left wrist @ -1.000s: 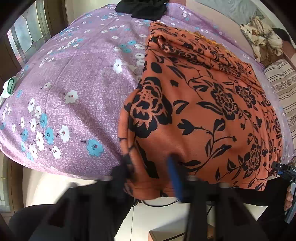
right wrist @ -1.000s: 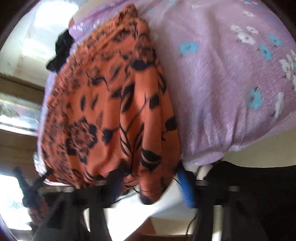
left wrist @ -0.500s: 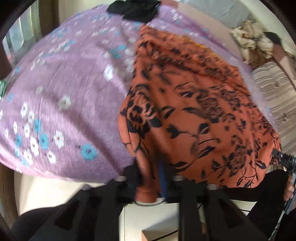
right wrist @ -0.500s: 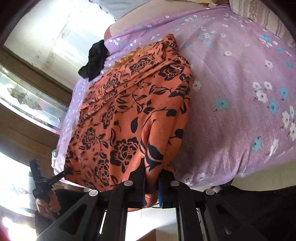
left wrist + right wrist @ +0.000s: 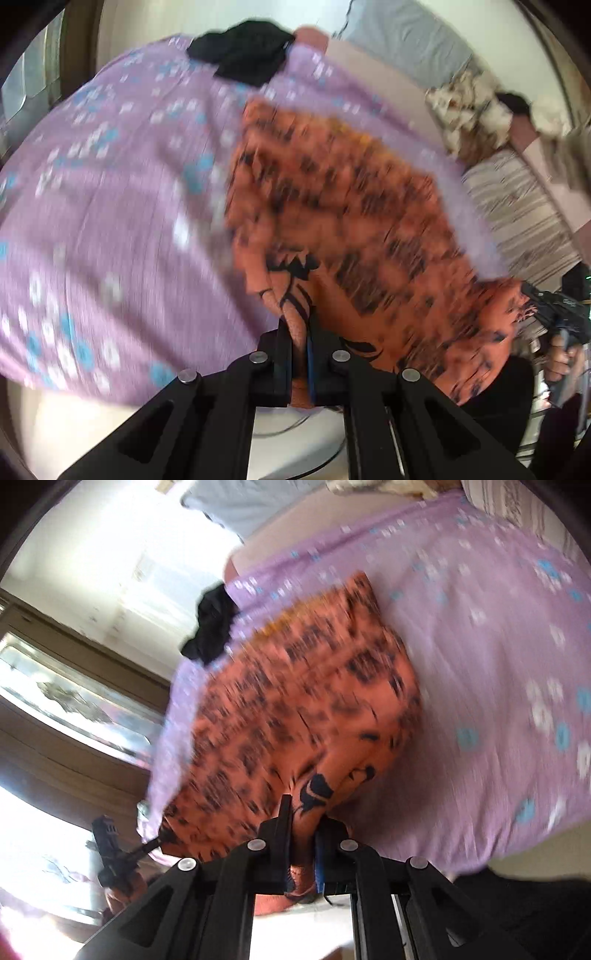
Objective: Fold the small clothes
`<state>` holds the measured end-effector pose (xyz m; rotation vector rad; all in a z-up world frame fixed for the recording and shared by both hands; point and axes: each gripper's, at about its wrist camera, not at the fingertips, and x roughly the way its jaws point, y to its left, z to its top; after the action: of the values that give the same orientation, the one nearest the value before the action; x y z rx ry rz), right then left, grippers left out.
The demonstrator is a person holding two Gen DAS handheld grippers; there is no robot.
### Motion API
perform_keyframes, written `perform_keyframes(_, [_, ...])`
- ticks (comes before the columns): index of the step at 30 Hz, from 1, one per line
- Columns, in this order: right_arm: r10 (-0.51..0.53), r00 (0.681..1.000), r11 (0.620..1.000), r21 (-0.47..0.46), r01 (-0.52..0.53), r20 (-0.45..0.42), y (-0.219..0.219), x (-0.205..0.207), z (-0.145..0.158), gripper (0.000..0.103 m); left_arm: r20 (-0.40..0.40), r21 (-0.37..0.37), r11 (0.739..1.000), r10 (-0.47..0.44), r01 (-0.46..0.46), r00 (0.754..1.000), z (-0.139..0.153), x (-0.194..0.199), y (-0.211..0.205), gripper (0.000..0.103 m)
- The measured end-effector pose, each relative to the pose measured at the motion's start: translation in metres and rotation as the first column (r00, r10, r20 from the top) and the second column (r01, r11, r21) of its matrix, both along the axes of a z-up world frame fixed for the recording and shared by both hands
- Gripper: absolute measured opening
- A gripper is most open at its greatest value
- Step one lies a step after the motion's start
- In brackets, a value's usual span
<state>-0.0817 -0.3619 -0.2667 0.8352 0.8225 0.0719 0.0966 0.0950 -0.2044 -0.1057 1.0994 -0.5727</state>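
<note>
An orange garment with a black flower print (image 5: 351,221) lies spread on a purple flowered bed cover (image 5: 110,221). My left gripper (image 5: 298,332) is shut on the garment's near left corner and holds it raised off the bed edge. My right gripper (image 5: 303,819) is shut on the garment's (image 5: 295,701) near right corner above the same cover (image 5: 498,701). Each gripper shows in the other's view, the right one (image 5: 554,317) and the left one (image 5: 110,845), at the ends of the near hem. Both views are motion-blurred.
A black piece of clothing (image 5: 243,51) lies at the far end of the bed. A striped pillow (image 5: 517,206) and crumpled patterned cloth (image 5: 472,107) lie to the right. A window (image 5: 55,698) is on the left. The floor shows below the bed edge.
Both grippers closed on the garment's near corners, then lifted and carried them up and forward over the bed. The near hem now hangs off the cover between them.
</note>
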Motion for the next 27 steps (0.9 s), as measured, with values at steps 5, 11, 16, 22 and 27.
perform_keyframes(5, [-0.085,0.988,0.996,0.034,0.081,0.125,-0.043,0.053,0.045,0.008,0.062,-0.067,0.998,0.021,-0.017,0.998,0.049,0.064,-0.017,0.006])
perform_keyframes(11, [-0.191,0.964,0.982,0.046,0.186,0.185,-0.095,0.149,0.061,0.008,0.063,-0.091,0.992,0.098,-0.092,0.993,0.057,0.180,-0.052,0.006])
perform_keyframes(16, [-0.288,0.942,0.957,0.056,0.283,0.172,-0.139,0.237,0.032,0.008,0.045,-0.049,0.986,0.161,-0.159,0.986,0.024,0.275,-0.090,0.006])
perform_keyframes(22, [-0.355,0.935,0.926,0.135,0.354,-0.011,-0.168,0.297,-0.071,0.016,-0.112,0.003,0.963,0.268,-0.269,0.957,-0.071,0.334,-0.107,0.009])
perform_keyframes(27, [-0.399,0.917,0.886,0.248,0.392,-0.023,-0.202,0.285,-0.097,0.034,-0.137,-0.192,0.913,0.339,-0.361,0.931,-0.070,0.313,-0.078,0.012])
